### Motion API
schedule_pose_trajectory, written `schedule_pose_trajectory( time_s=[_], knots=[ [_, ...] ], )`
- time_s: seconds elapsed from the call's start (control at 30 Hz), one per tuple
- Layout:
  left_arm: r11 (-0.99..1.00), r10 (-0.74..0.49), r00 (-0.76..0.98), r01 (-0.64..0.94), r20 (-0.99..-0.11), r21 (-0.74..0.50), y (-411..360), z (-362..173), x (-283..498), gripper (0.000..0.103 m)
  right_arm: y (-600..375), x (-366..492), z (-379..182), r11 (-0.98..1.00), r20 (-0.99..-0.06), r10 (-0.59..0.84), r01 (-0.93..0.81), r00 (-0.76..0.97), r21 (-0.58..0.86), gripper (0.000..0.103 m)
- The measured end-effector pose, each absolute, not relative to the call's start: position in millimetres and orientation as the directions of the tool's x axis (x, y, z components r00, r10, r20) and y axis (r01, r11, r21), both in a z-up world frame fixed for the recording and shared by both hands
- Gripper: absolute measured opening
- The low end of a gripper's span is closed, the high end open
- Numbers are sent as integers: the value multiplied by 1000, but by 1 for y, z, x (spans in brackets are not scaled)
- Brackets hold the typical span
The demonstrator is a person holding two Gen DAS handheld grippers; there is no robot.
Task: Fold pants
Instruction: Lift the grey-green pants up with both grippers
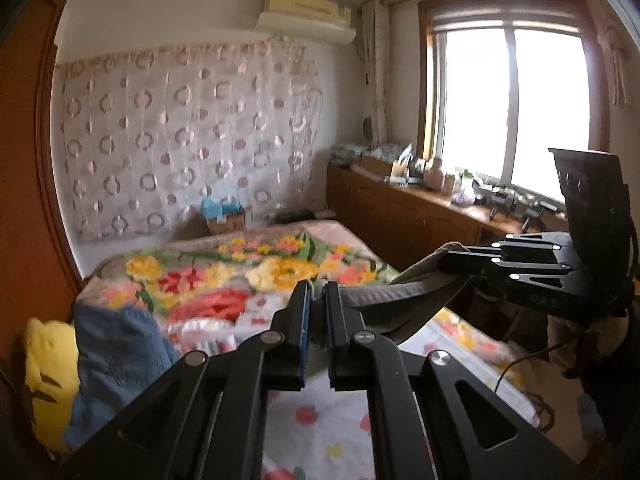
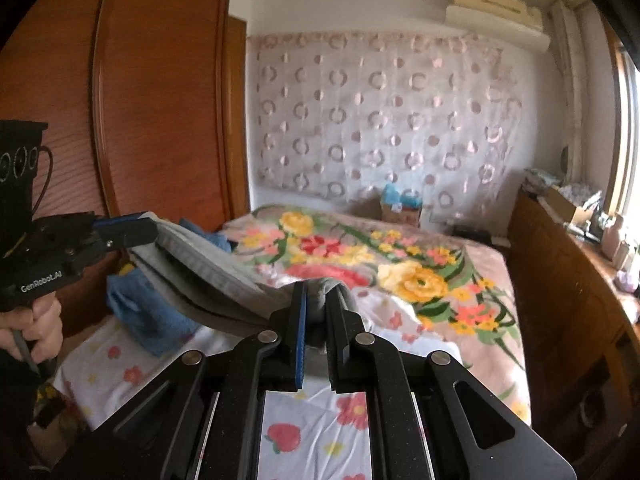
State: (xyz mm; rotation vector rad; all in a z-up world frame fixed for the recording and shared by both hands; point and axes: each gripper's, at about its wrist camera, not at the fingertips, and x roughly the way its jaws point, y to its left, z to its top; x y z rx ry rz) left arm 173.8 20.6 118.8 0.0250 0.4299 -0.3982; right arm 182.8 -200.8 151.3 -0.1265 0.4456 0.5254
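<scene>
Grey pants (image 1: 400,300) hang stretched in the air between both grippers, above the bed. In the left wrist view my left gripper (image 1: 317,288) is shut on one end of the grey cloth, which bunches between its blue pads. My right gripper (image 1: 450,258) comes in from the right, shut on the other end. In the right wrist view the right gripper (image 2: 316,288) pinches a grey wad, and the pants (image 2: 208,276) sag as a folded band toward the left gripper (image 2: 150,229), which a hand (image 2: 36,328) holds at the left edge.
Below lies a bed with a floral blanket (image 1: 240,264) and a strawberry-print sheet (image 2: 312,432). Blue clothes (image 1: 116,344) and a yellow item (image 1: 48,376) are piled at the bed's left side. A wooden wardrobe (image 2: 160,100) stands left, a low cabinet (image 1: 404,216) under the window right.
</scene>
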Motion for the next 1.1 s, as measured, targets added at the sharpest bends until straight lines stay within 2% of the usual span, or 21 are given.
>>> schedule_pose_trajectory(
  time_s=[0.13,0.27,0.73,1.1],
  knots=[
    [922,-371,799,378,-473,-84,22,87,169,5,-193,189,109,851,-532,440,-526,724,-11,5],
    [925,-363,793,371,-490,-85,17,76,151,5,-188,187,86,843,-586,432,-539,685,-9,5],
    [924,-352,774,376,-526,-65,18,57,116,5,-177,138,62,836,-630,427,-549,649,1,6],
    [914,-363,719,399,-593,-75,1,16,81,5,-196,97,10,854,-672,435,-511,600,97,6]
  ],
)
